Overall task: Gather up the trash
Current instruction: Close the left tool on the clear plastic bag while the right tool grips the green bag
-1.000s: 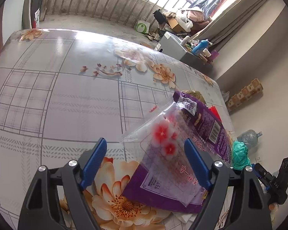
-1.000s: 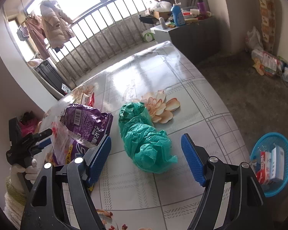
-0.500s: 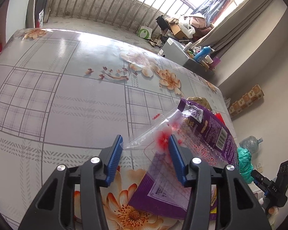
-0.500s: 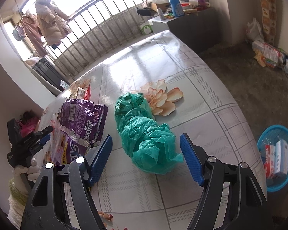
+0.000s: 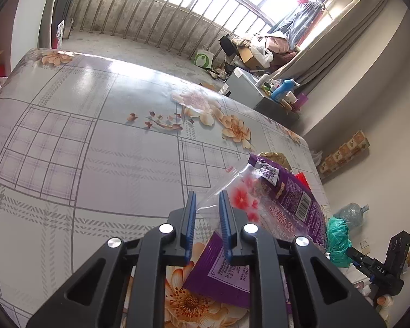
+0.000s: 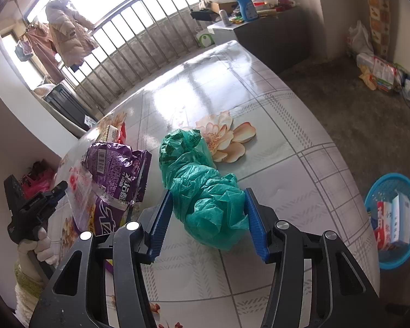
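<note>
Presently the green plastic bag point(image 6: 205, 188) lies crumpled on the floral table point(image 6: 300, 169), its long axis running from far-left to near-right, with its near end between the blue pads of the right gripper point(image 6: 207, 218). Those jaws have just been closing and both pads now appear to touch the bag's flanks. The left gripper point(image 5: 207, 220), further left, has likewise been closing, its jaws nearly together around the corner of a clear flower-printed wrapper point(image 5: 232, 194) lying over the purple snack packet point(image 5: 292, 202). Judged nearer the green bag: the right hand.
</note>
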Motion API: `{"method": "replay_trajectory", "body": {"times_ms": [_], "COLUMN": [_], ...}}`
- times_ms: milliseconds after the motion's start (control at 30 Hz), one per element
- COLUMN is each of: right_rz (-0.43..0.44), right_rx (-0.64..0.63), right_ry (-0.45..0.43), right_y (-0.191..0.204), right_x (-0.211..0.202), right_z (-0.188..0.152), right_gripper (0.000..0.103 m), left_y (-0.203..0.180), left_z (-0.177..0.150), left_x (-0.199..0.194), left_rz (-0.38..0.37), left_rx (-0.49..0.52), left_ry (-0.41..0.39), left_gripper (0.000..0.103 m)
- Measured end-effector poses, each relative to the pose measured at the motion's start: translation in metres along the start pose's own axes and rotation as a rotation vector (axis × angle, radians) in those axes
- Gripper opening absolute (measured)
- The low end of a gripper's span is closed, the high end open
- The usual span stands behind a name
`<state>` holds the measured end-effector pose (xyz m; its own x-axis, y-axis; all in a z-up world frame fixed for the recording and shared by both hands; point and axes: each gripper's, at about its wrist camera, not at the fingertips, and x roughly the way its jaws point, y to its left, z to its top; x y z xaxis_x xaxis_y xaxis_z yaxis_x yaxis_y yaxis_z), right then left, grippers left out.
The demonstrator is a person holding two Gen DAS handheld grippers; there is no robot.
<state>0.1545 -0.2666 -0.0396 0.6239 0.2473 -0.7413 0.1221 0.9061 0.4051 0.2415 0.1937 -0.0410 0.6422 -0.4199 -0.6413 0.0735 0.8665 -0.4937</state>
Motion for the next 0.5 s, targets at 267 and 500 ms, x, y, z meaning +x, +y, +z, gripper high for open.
{"method": "replay_trajectory", "body": {"times_ms": [267,500], "right_rz": [0.012,0.022], "right_rx": [0.002,0.004], "right_ry": [-0.021,-0.056], "right_y": [0.0,-0.003], "right_x": [-0.007,-0.018], "right_z": [0.0,0.002], "right_gripper": [0.043,0.042], "left_y": [-0.011,-0.027], "left_z": [0.002,0.006], "left_x": [-0.022,-0.047], "left_rz": [-0.092,-0.209], "left_rx": [0.012,0.028], "left_ry": [-0.039,-0.074], "left_gripper": [0.005,0.003]}}
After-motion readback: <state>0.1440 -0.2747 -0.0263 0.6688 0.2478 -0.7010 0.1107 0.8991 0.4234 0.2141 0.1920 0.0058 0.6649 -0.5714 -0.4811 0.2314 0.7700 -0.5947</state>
